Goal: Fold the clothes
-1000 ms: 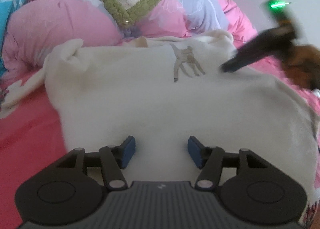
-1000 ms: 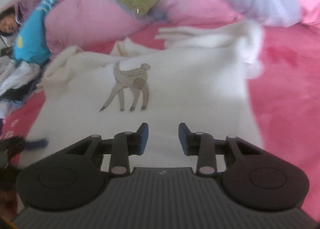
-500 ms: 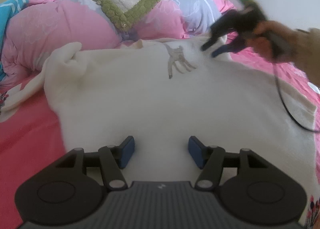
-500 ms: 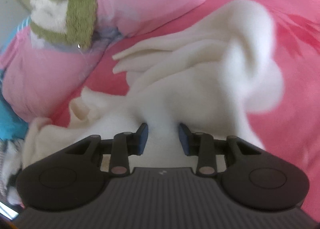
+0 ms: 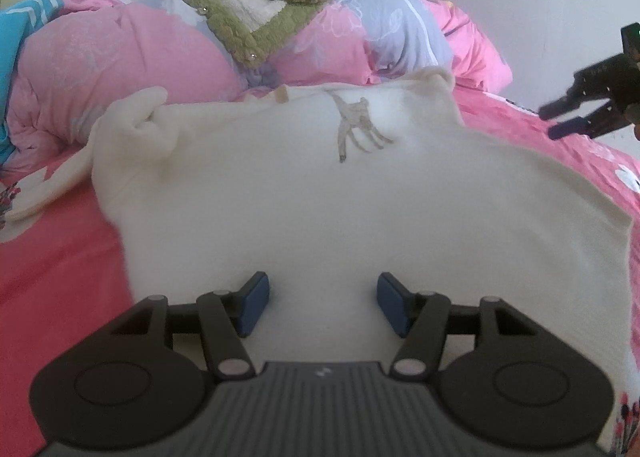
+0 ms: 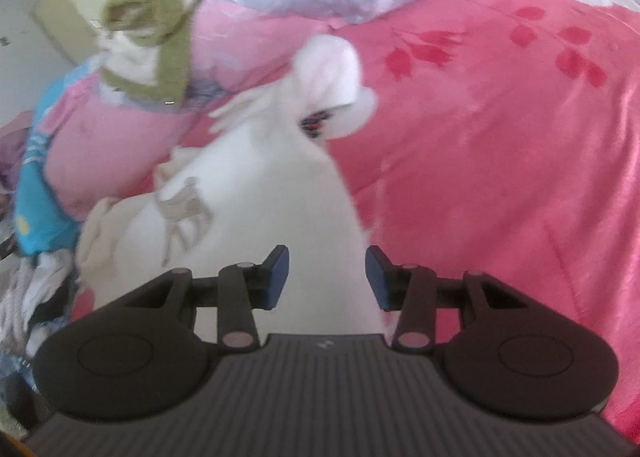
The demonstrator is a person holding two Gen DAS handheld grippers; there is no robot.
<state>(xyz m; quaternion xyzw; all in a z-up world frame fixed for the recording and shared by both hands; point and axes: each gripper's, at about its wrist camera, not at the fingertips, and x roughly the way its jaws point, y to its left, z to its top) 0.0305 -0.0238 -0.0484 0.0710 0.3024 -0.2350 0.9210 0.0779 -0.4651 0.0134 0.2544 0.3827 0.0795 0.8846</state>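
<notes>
A cream sweater [image 5: 320,209] with a brown deer print [image 5: 358,125] lies spread on the pink bed cover. My left gripper [image 5: 322,307] is open and empty just above its near hem. My right gripper [image 6: 326,277] is open and empty over the sweater's right edge [image 6: 280,197]; it also shows in the left wrist view [image 5: 560,121], in the air off the sweater's right side. A bunched sleeve [image 6: 332,77] lies at the sweater's far right corner. The other sleeve [image 5: 132,125] is bunched at the left.
A pink and lilac quilt [image 5: 120,65] is heaped behind the sweater, with a green and white fleece garment [image 5: 272,5] on top. Pink bed cover [image 6: 500,137] spreads to the right. Blue cloth and mixed clothes [image 6: 36,177] lie at the left.
My right gripper has pulled back from the sweater's collar area to the right, off its right edge, and stays open. My left gripper has stayed in place.
</notes>
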